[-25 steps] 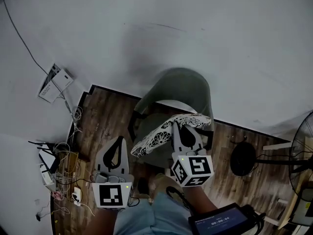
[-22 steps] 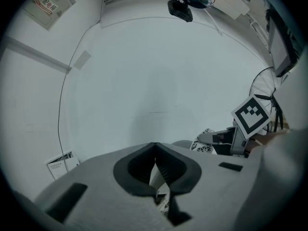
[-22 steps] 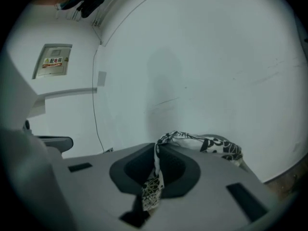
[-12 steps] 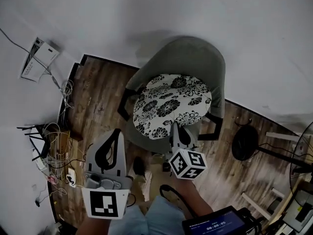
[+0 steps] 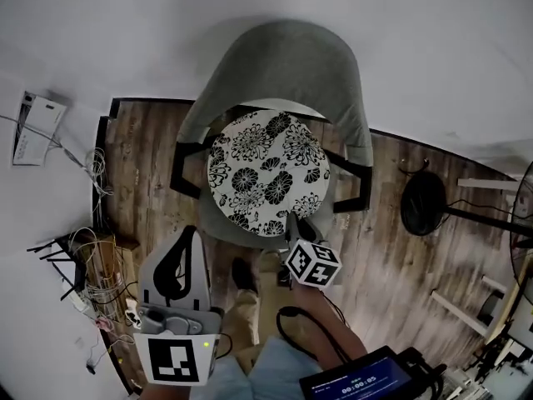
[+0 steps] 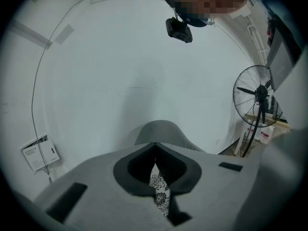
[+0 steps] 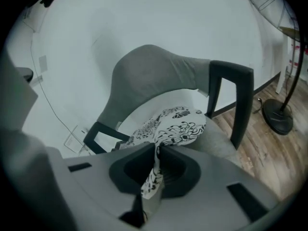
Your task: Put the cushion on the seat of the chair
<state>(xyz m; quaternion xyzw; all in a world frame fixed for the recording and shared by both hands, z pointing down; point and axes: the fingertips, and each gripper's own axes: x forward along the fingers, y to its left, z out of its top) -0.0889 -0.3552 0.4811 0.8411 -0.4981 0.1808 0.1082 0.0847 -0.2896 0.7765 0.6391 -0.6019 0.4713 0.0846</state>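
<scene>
Closest to you, the left gripper (image 5: pixel 190 233) sat low at your left side, out in front of the chair's front corner and well clear of everything. In the left gripper view its jaws (image 6: pixel 154 146) were tip to tip with nothing between them; the bit of floral print in the slot below the tips was just the cushion showing through from farther off.

The right gripper (image 5: pixel 293 222) was angled down at the front edge of the seat. Its jaws (image 7: pixel 156 149) were nearly together and pinching a fold of the cushion's (image 7: pixel 179 126) near rim, with a flap of the black-and-white fabric hanging down between the pads.

From there the cushion (image 5: pixel 266 169) spread away from the gripper across the seat of the grey chair (image 5: pixel 283 57), covering most of it. Only the pinched front edge was pulled up; I couldn't tell if the rest was fully flat.

Past that were the curved backrest (image 7: pixel 149 71), the dark armrests and the white wall. A standing fan (image 5: pixel 425 202) stood off to your right on the wood floor (image 5: pixel 379 232).
</scene>
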